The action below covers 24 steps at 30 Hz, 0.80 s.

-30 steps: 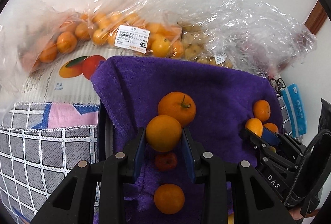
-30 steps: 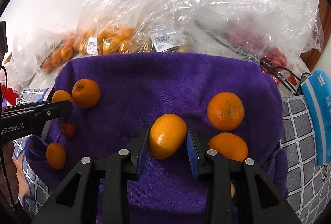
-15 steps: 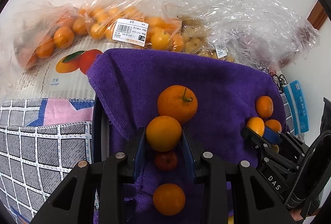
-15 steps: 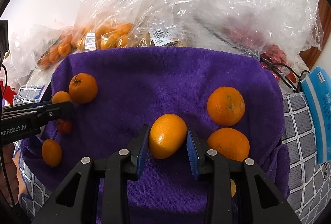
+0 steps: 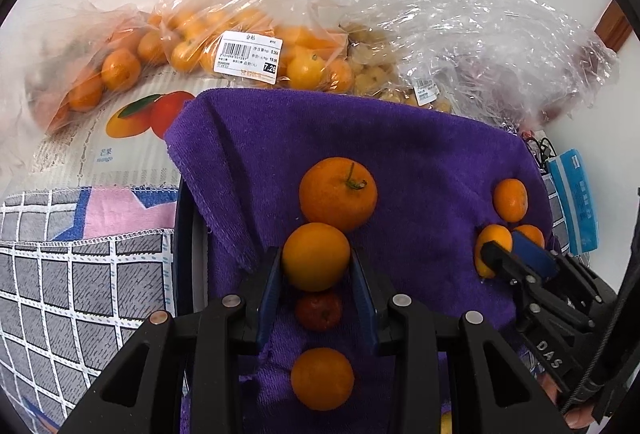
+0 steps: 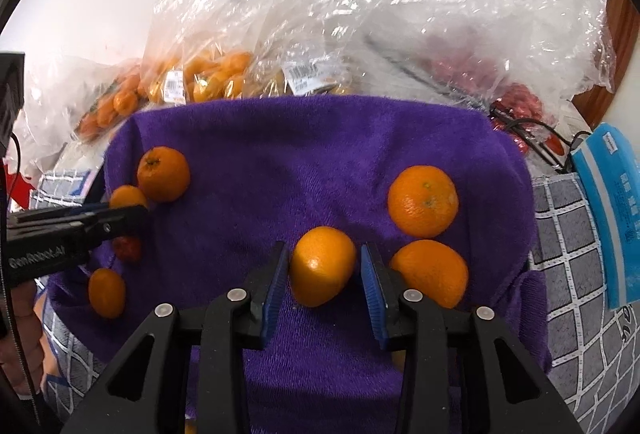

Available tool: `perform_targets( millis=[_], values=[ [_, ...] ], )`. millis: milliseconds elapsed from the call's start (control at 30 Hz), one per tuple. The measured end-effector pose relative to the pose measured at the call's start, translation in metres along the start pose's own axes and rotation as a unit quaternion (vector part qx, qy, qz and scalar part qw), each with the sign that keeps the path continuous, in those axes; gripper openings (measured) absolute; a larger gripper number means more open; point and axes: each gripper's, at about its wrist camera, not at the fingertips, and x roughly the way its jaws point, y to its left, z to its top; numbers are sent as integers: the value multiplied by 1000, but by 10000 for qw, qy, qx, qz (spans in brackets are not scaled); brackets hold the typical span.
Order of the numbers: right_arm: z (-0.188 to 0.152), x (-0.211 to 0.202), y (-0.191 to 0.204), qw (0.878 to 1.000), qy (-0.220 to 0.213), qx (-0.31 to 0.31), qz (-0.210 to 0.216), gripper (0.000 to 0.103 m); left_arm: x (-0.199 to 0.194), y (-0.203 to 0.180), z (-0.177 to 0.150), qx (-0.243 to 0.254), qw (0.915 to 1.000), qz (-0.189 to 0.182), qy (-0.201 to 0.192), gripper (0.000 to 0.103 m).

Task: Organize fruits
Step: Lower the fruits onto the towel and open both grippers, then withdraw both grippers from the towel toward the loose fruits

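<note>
Left gripper (image 5: 316, 274) fills the lower middle of the left wrist view, its blue pads pressed against both sides of a small orange (image 5: 315, 256), so it is clamped narrow on that fruit. Just above it, touching, sits a larger stemmed orange (image 5: 338, 193) on the purple towel (image 5: 420, 161). Between the fingers, lower down, lie a small red fruit (image 5: 319, 310) and another orange (image 5: 322, 378). At the right edge the right gripper (image 5: 508, 254) reaches in beside three small oranges. Bags of fruit (image 5: 248, 49) crowd the upper part of the frame, one with a white price label (image 5: 249, 57).

In the right wrist view, the right gripper (image 6: 323, 274) sits at lower centre; its jaws have just been opening, and an oval orange (image 6: 322, 270) lies between the pads with a gap showing on either side, resting on the towel (image 6: 300, 153). To its right are two bigger oranges (image 6: 423, 200), one above the other. At the left edge the left gripper (image 6: 116, 213) shows side-on, with oranges and the red fruit around it.
</note>
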Motion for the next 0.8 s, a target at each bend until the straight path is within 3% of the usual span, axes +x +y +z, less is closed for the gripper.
perform_targets(
  millis=[167, 467, 800],
  values=[
    [-1, -23, -4, 9996, -249, 81, -61, 53, -16, -6, -5, 70, 9999, -8, -73, 36],
    [-23, -70, -4, 9983, -535, 211, -81, 53, -67, -9, -27, 182, 9988, 26, -454, 40],
    [-66, -89, 20, 9995, -304, -14, 87, 53, -106, 8, -66, 58, 9971, 180, -735, 42]
  ],
)
